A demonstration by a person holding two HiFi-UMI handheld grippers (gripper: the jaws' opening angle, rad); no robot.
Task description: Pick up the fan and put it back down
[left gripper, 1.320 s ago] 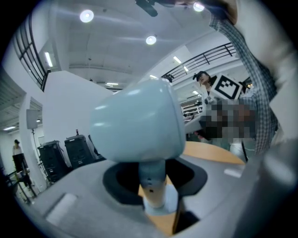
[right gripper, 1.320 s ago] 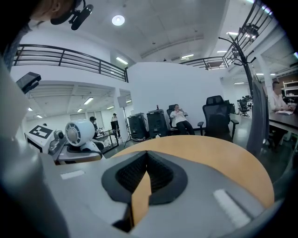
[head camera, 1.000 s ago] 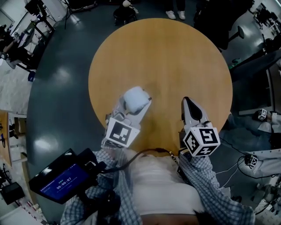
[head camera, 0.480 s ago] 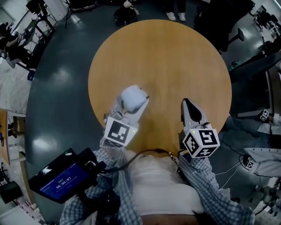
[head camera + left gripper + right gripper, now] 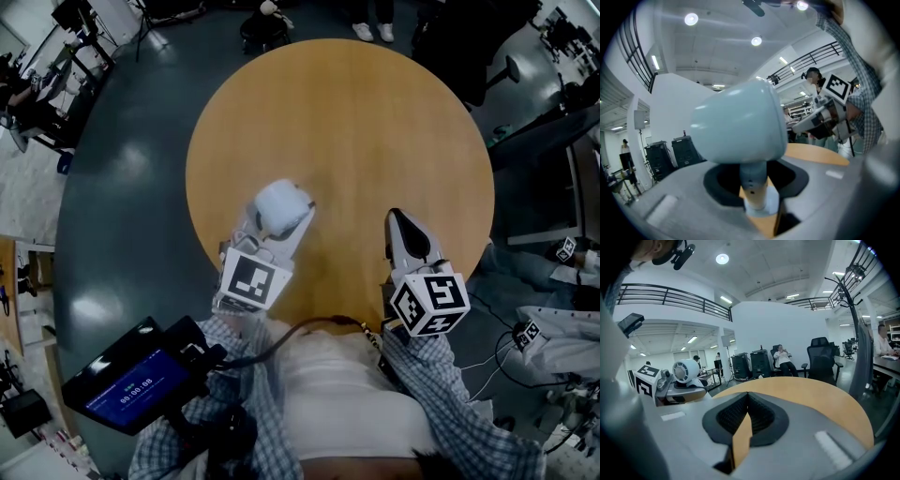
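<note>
The left hand-held gripper (image 5: pixel 755 186) is pinching the small white fan (image 5: pixel 740 126) by its stem over the round desk's (image 5: pixel 375 122) near side, the right hand-held gripper (image 5: pixel 400 225) is waiting pressed together and empty, and an upright, gentle set-down looks next.

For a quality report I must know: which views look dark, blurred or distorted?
Head view: dim, curved at the edges, the round table evenly lit. Left gripper view: the fan is very near and soft, ceiling lamps glare above. Right gripper view: sharper, but the railing bends from the wide lens and the corners are black.
</note>
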